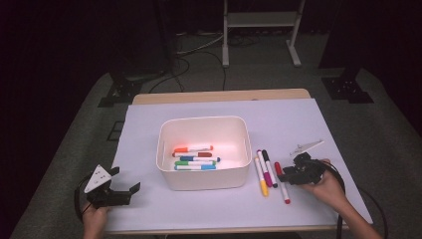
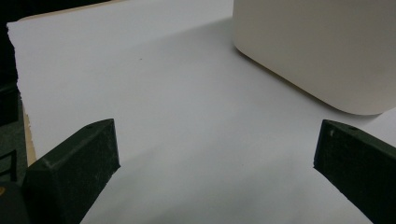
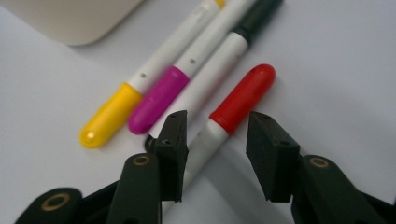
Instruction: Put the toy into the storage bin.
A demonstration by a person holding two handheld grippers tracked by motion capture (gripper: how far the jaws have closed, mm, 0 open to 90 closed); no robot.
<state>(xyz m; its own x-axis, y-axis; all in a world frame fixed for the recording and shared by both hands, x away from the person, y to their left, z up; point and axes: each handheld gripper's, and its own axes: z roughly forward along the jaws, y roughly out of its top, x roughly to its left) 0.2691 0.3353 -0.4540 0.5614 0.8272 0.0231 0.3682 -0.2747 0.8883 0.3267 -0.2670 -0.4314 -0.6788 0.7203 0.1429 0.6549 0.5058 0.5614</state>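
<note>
The red-capped marker (image 3: pixel 233 109) is seen at the centre of the right gripper view, straddled by the spread jaws of the right gripper (image 3: pixel 217 149) but not yet pinched. Beside it on the surface (image 1: pixel 149 124), three markers (image 1: pixel 264 169) are left; five (image 1: pixel 195 158) are already gathered in the white bin (image 1: pixel 204 181). The left gripper (image 1: pixel 123 183) is held with spread jaws at lower left, nothing between them.

No legible text, label or number on anything here.
</note>
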